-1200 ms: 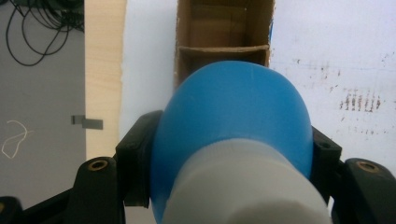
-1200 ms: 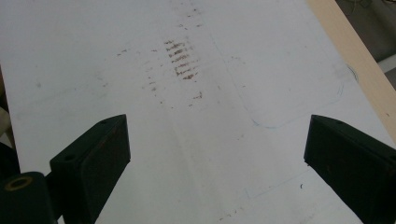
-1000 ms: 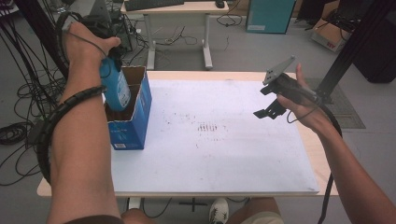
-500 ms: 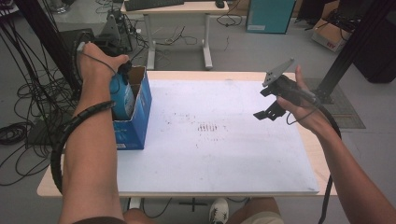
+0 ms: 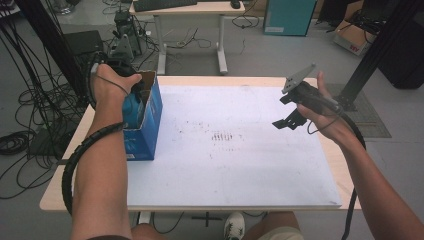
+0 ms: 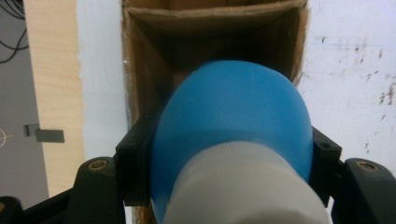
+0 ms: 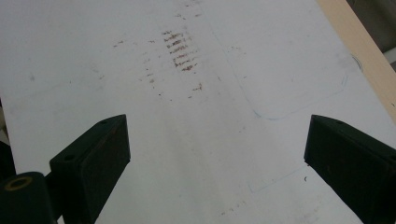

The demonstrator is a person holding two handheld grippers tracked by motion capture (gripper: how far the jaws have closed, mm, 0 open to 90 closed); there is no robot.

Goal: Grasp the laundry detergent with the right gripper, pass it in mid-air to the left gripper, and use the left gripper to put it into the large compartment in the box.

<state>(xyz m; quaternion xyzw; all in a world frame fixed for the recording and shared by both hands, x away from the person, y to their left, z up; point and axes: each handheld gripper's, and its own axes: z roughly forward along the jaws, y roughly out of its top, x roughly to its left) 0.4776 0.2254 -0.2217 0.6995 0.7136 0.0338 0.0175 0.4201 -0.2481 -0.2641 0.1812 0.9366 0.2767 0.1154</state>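
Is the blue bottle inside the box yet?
Partly in. The blue bottle, gripped by the left gripper, dips into the open box.

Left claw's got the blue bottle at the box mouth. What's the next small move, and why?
Probably lower it straight down a little further before opening. The left claw is clamped on the blue bottle, whose base points into the open cardboard box, walls close on both sides. The right claw hangs open, clear.

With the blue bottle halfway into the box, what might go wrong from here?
1. The blue bottle nearly spans the narrow cardboard box, so it may snag on a wall.
2. The box sits near the table's left edge, unsupported; a downward push from the left gripper might tip or slide it.
3. The right gripper hangs open above the white sheet, too far to steady anything.
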